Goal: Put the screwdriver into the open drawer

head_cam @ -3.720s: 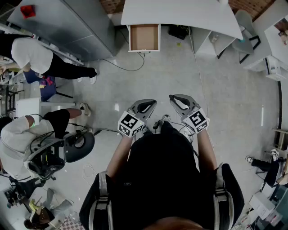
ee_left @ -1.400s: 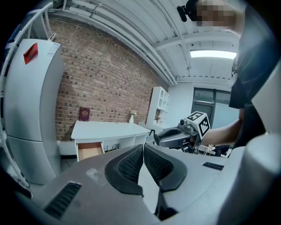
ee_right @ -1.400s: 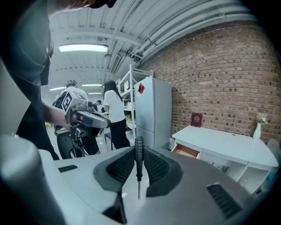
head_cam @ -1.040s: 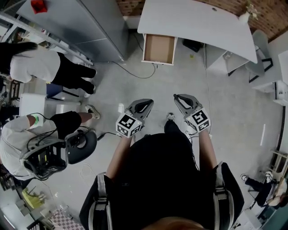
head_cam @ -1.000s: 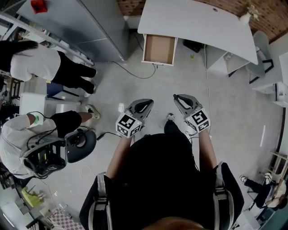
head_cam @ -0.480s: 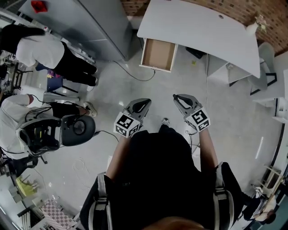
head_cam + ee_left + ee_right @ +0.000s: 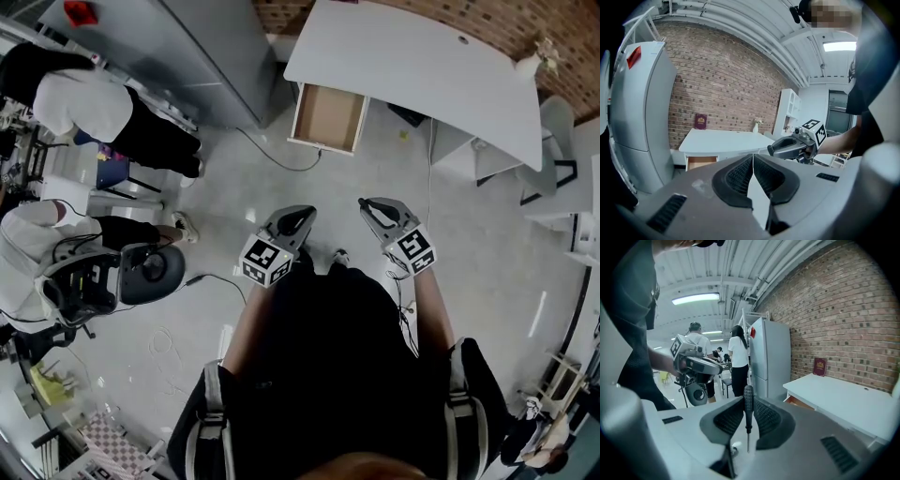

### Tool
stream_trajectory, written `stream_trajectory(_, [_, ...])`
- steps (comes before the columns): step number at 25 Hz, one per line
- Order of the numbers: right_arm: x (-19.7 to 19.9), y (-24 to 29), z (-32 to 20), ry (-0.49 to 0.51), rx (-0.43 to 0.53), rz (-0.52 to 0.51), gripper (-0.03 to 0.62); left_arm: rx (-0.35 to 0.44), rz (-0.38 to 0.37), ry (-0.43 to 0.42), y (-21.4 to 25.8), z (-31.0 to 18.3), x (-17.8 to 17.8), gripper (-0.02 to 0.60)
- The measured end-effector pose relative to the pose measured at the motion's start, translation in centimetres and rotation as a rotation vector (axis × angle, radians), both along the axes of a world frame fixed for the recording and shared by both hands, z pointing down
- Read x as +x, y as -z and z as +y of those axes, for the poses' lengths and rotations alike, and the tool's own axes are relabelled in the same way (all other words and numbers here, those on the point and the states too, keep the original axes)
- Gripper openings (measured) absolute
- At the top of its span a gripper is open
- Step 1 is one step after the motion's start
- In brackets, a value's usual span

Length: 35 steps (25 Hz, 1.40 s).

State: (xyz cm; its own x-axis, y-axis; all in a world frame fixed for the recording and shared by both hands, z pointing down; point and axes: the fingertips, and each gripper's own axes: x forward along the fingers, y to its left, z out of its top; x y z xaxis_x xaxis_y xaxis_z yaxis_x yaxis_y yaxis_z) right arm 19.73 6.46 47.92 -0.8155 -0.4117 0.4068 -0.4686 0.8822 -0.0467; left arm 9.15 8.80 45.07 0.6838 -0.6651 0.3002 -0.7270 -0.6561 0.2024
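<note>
1. Right gripper view: the right gripper point(image 7: 747, 422) pinches the screwdriver point(image 7: 748, 401) by its black ribbed handle.
2. The left gripper point(image 7: 753, 174) is pressed together on nothing.
3. This looks like the carrying step: the open drawer point(image 7: 327, 117) lies at 12 o'clock, well apart, under the white desk point(image 7: 412, 70).
4. The next move calls for walking up, then lowering the screwdriver in.
5. No writing is readable; the gold print on the red book point(image 7: 700, 121) is too small.
</note>
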Motion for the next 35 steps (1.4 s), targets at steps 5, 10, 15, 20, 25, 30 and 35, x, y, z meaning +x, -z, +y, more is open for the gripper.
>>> stream_trajectory(5, [-0.6,0.1,-0.8,-0.019,0.004,0.006,0.121,0.011,0.014,-0.007,0.0,-1.4,-0.6,0.017])
stream_trajectory(10, [-1.0,0.3,-1.8,-0.038,0.01,0.017,0.121,0.023,0.03,-0.035,0.3,-3.3,-0.7,0.017])
stream_trajectory(15, [-1.6,0.4,-3.5,-0.058,0.004,0.027,0.121,0.017,0.045,-0.057,0.1,-5.1,-1.1,0.017])
stream_trajectory(20, [-3.2,0.3,-5.2,-0.066,-0.005,0.04,0.121,0.0,0.056,-0.069,-0.4,-7.1,-2.7,0.017])
stream_trajectory(25, [-4.6,-0.1,-7.0,-0.075,-0.02,0.055,0.121,-0.008,0.063,-0.08,-0.6,-9.5,-4.1,0.017])
stream_trajectory(30, [-5.9,-0.1,-9.4,-0.087,-0.023,0.065,0.121,-0.012,0.068,-0.091,-0.6,-12.1,-5.7,0.017])
stream_trajectory(35, [-7.3,-0.5,-11.5,-0.101,-0.024,0.073,0.121,-0.019,0.075,-0.109,-1.0,-14.2,-7.0,0.017])
